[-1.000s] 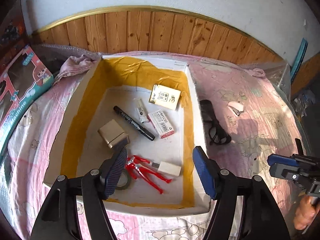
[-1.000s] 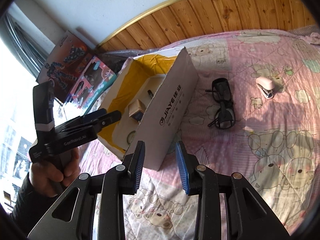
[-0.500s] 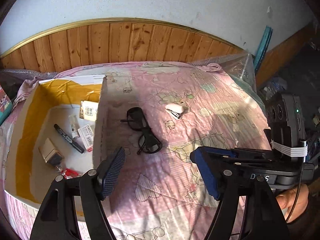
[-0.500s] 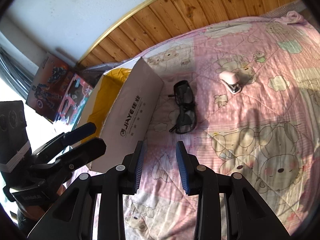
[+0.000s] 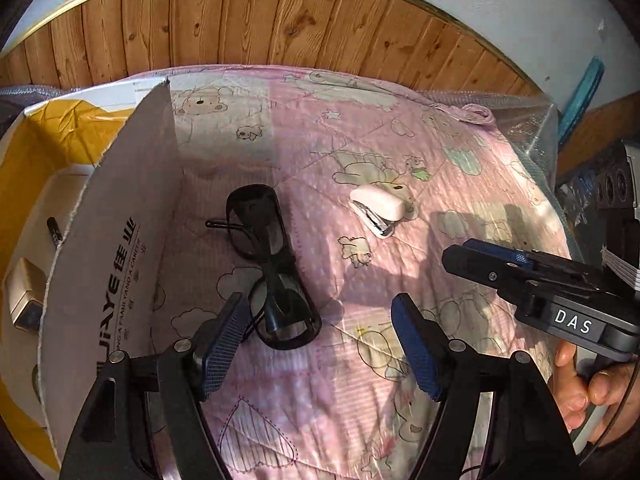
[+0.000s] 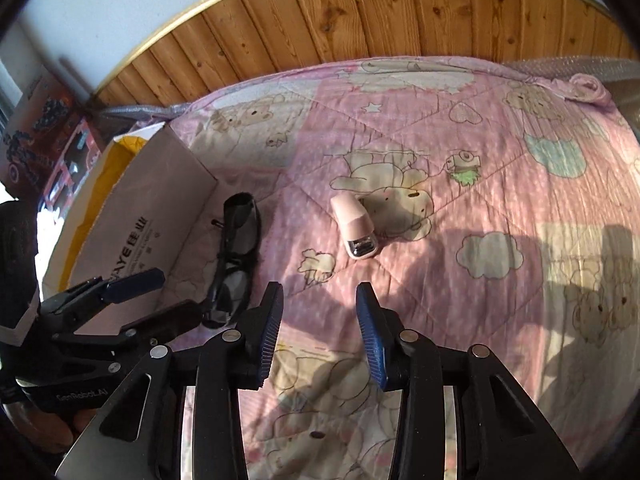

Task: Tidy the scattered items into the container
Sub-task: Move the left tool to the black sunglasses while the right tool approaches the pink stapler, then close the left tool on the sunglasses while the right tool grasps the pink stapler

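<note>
Black glasses (image 5: 272, 264) lie folded on the pink bedspread, just right of the cardboard box (image 5: 116, 248). My left gripper (image 5: 320, 340) hangs open right above their near lens, and its left finger (image 5: 224, 344) is beside the frame. A pink stapler (image 6: 356, 228) lies further right, straight ahead of my right gripper (image 6: 320, 320), which is open a moderate gap and holds nothing. The glasses (image 6: 236, 256) and the box (image 6: 144, 224) lie to its left. Inside the box I see a black marker (image 5: 54, 232) and a tan block (image 5: 24, 300).
The bedspread (image 6: 500, 200) stretches to a wooden wall panel (image 5: 280, 28) behind. Toy boxes (image 6: 48, 136) lean at the far left. Bubble wrap (image 5: 528, 120) edges the bed on the right. A hand (image 5: 588, 380) holds the right gripper's handle.
My left gripper swung right from above the box interior and came down close over the glasses. The right gripper moved forward toward the stapler, its gap unchanged.
</note>
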Tool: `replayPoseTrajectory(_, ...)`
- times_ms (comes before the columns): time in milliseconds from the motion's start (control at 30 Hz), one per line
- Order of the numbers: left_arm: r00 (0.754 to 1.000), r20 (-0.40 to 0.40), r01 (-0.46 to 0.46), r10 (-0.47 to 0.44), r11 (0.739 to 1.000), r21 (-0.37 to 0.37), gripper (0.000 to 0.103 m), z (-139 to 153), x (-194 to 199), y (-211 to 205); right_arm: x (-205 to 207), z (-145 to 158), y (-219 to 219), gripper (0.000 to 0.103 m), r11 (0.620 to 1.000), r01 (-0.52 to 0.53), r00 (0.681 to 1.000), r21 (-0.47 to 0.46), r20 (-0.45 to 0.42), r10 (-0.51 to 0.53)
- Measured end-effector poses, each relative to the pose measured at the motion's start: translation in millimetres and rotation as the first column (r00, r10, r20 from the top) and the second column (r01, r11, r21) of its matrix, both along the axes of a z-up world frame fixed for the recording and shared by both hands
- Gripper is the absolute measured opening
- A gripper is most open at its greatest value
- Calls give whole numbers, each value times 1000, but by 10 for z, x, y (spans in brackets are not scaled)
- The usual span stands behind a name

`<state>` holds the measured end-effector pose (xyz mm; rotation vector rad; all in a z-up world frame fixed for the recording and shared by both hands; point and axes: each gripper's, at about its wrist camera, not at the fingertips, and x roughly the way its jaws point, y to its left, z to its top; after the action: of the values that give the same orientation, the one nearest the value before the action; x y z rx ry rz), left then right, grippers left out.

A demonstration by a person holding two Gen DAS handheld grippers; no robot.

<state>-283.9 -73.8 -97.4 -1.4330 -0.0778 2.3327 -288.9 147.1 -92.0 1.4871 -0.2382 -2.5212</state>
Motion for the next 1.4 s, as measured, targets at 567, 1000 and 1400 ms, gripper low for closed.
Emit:
replayPoseTrajectory(567,987,-72,-148,140,983,-113,53,-636,-536,90,-812,-668,-31,28,991,-74,997,107,-6,75)
replayPoseTrajectory(1000,992,-56,-114,113,993,-14,14,-345,-408,-67,-546,-388,143,27,999,33,999,-5,-31,-33)
replayPoseTrajectory(1400,990,-84,-109,110,994,19,14,45,-13,-86,8,-64,52,27,994,69,996,-83,-45,-73)
